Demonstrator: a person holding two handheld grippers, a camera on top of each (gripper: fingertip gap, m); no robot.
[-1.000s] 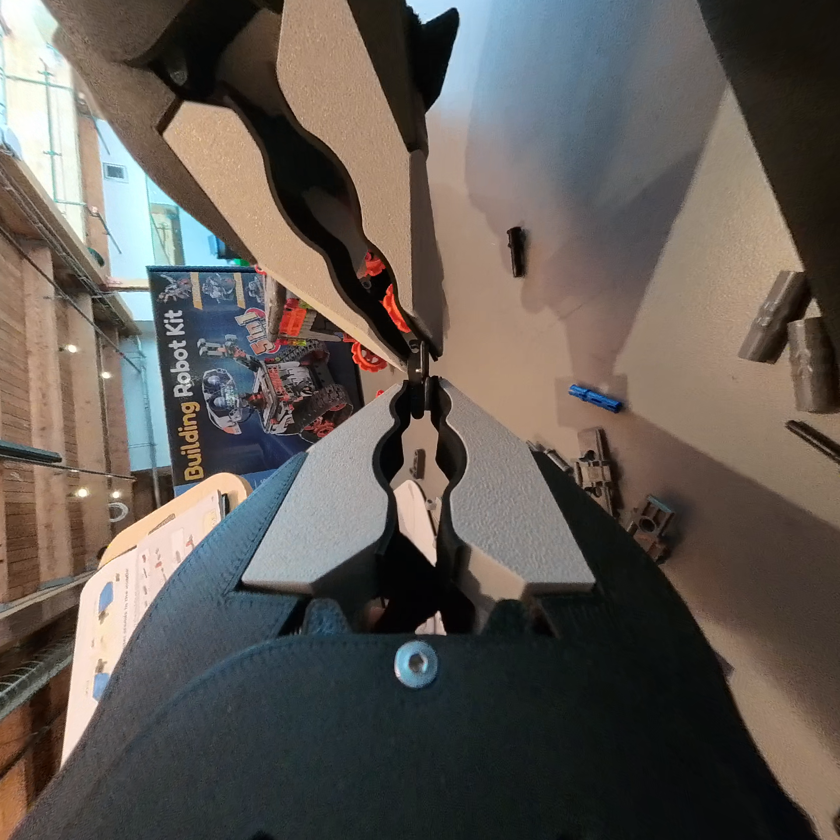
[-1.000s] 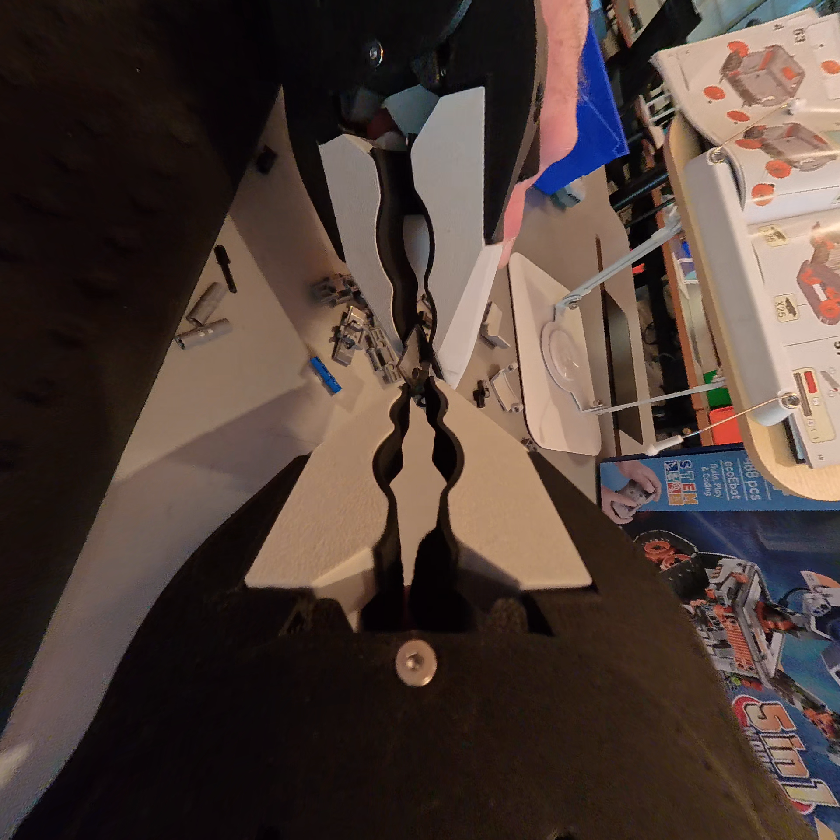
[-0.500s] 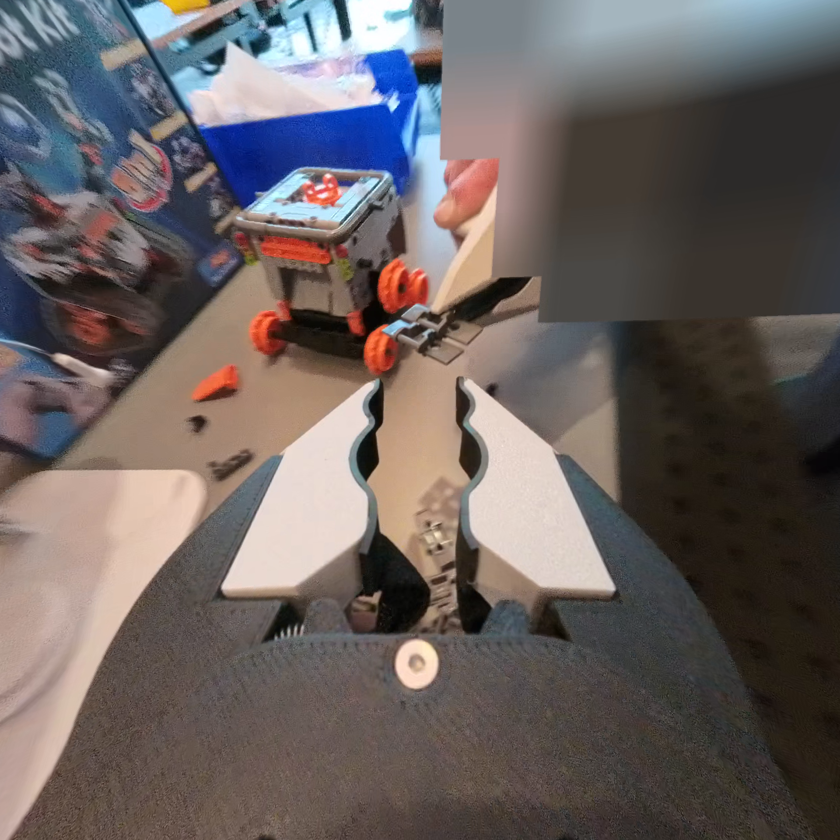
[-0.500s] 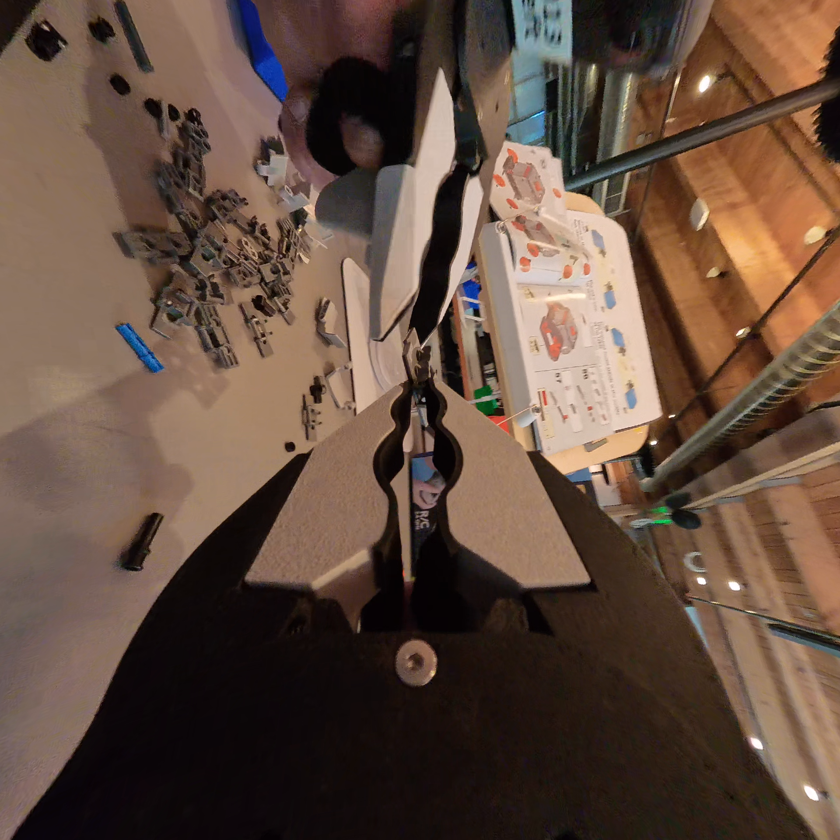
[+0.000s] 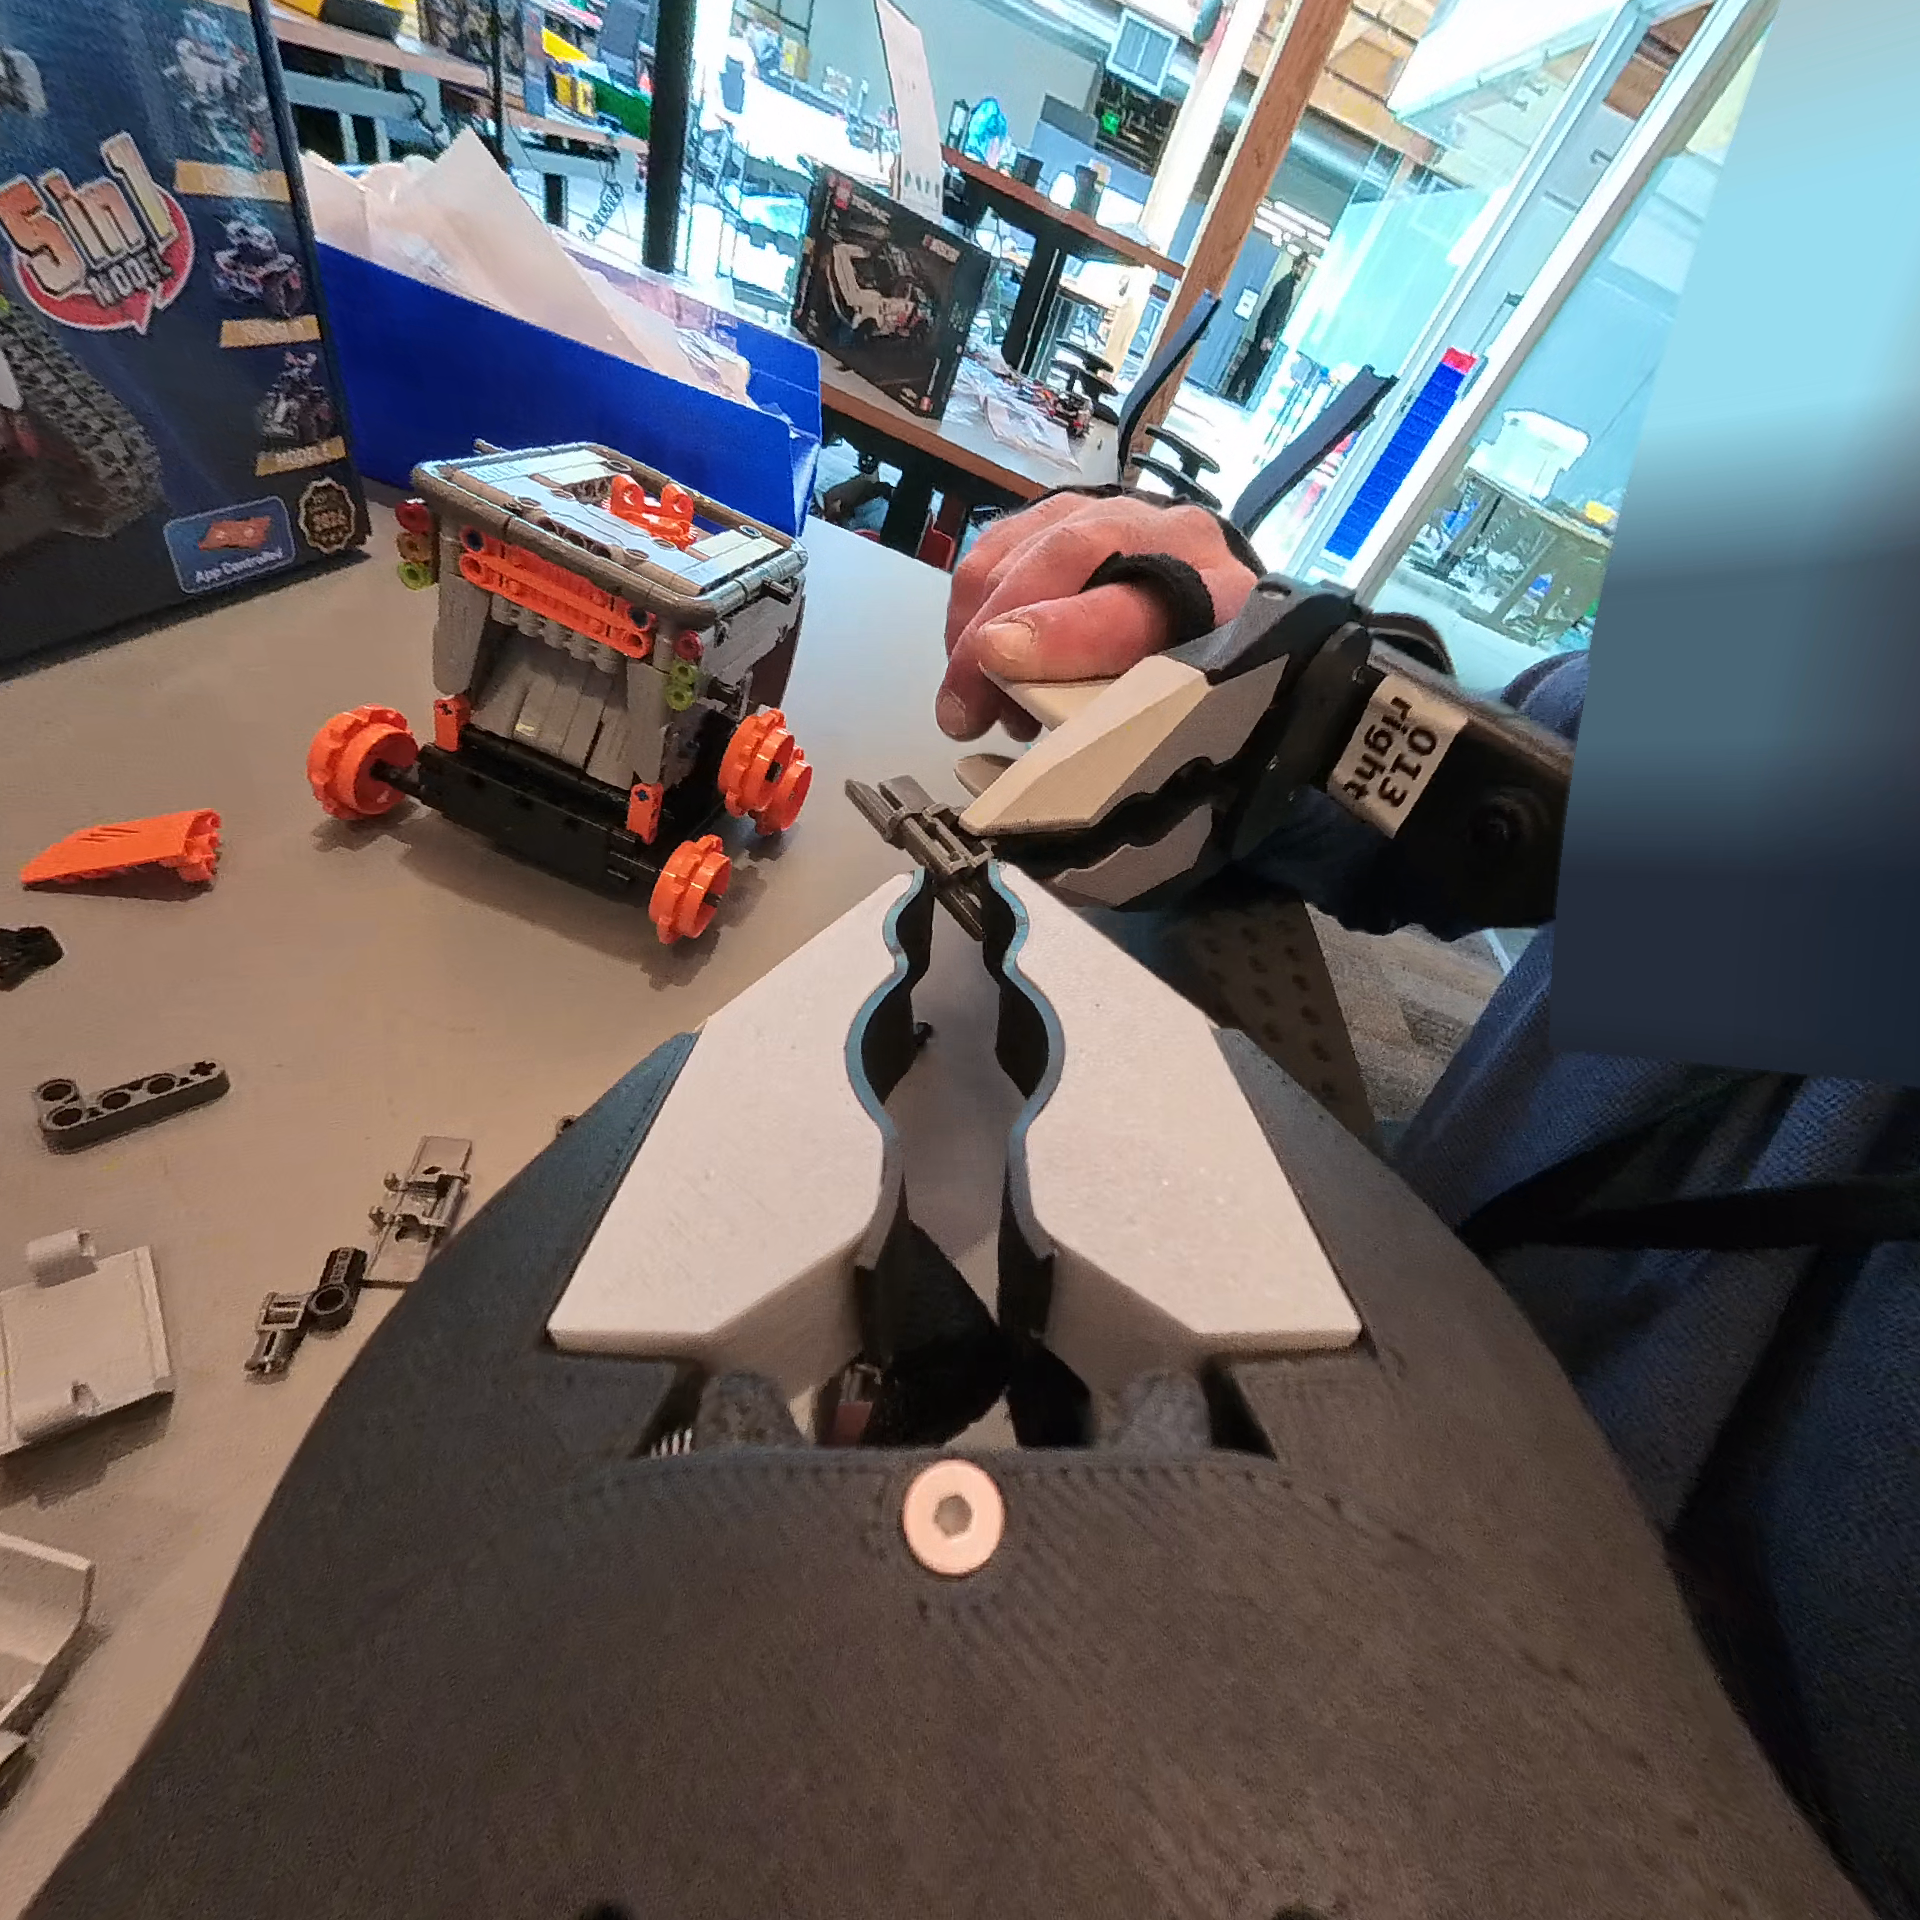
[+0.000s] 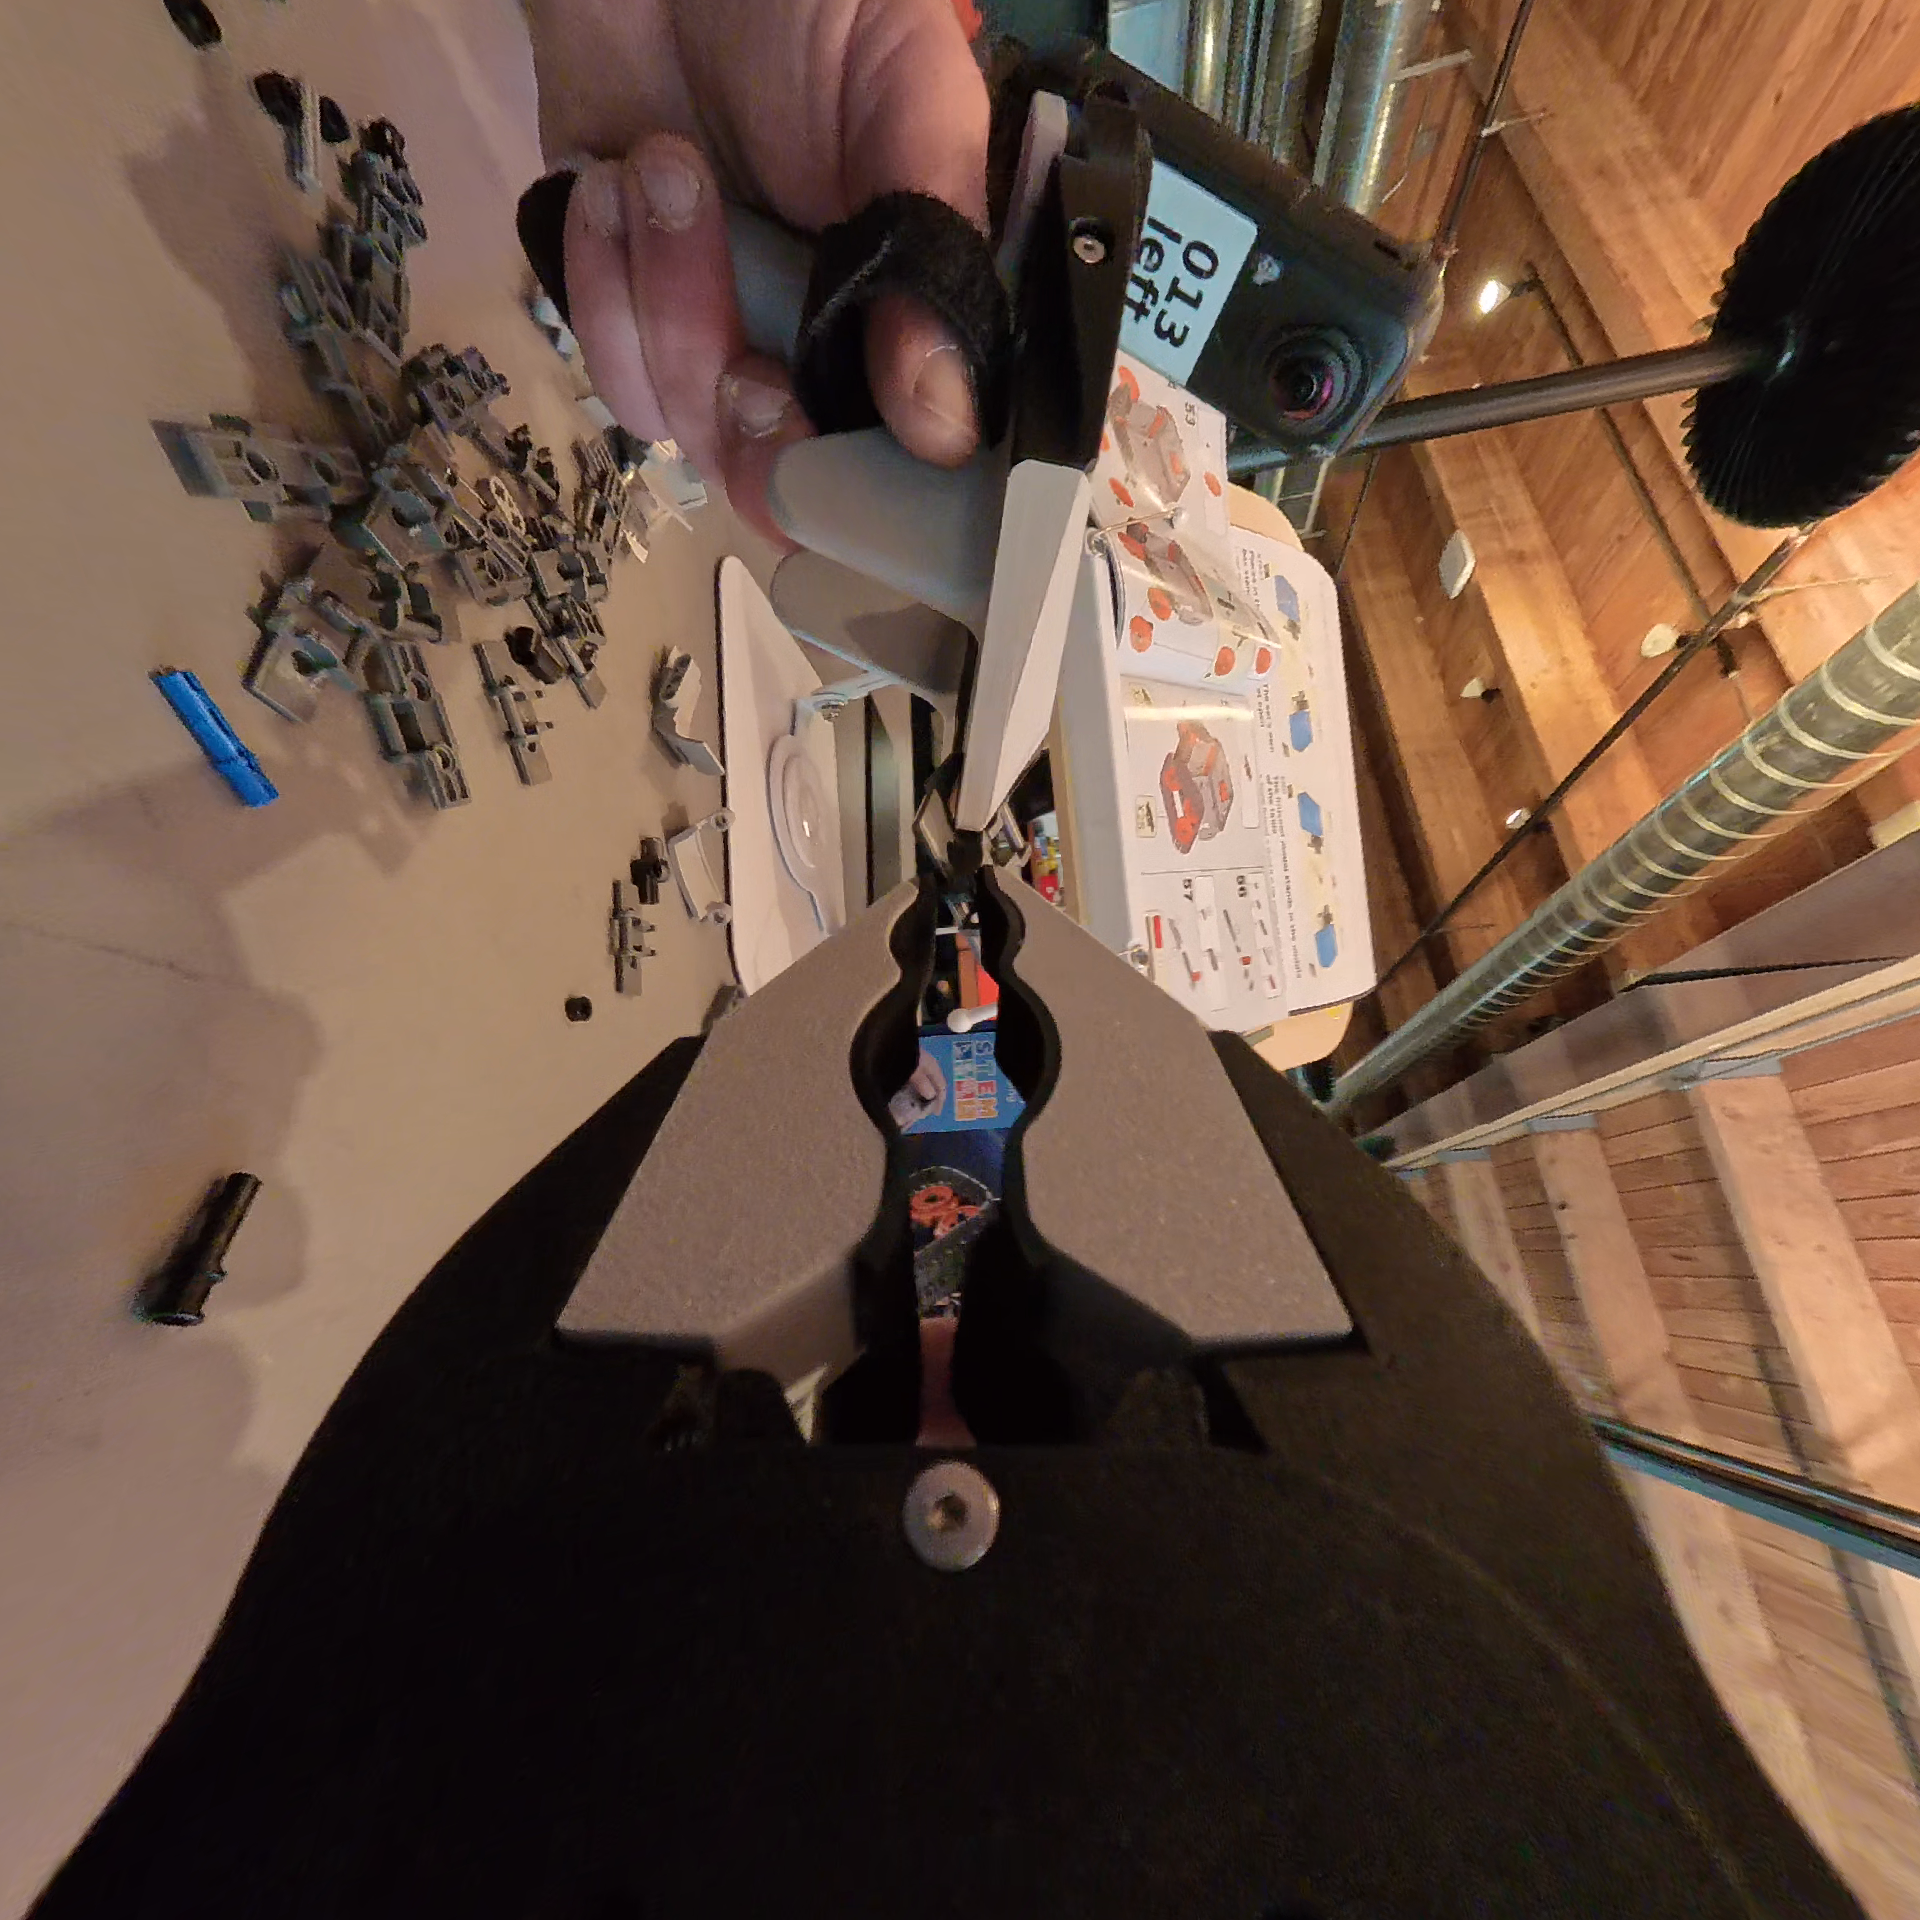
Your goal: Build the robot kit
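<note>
Here the two grippers meet tip to tip above the table (image 5: 312, 1039), just in front of the wheeled brick-built vehicle (image 5: 582, 686), and a small dark grey track-link assembly (image 5: 920, 831) sits between them. The right gripper (image 5: 982, 821), held by a hand (image 5: 1060, 603) that comes in from the vehicle's right side, has its jaws pinched down on one end of that assembly; in the right wrist view the same right gripper (image 6: 951, 883) shows its tips drawn close around the grey piece (image 6: 948, 831). The left gripper (image 5: 956, 894) has its jaws set narrow at the tips, with the near end of the assembly lying right in the gap. Whether the tips actually press on it I cannot tell; they look to touch or nearly touch it.

The assembly's long axis runs slantwise, its free end pointing toward the vehicle's nearest orange wheel (image 5: 691, 883) and its other end dropping into the left tips. So the piece lies straight ahead of the left jaws and is carried by the right.

Left of the vehicle lie an orange wedge panel (image 5: 125, 847), a black angled beam (image 5: 130, 1091) and more loose grey links (image 5: 416, 1205). The right wrist view shows a heap of grey links (image 6: 416, 499), a blue pin (image 6: 213, 738), a black pin (image 6: 197, 1247) and an open instruction booklet (image 6: 1216, 727).
</note>
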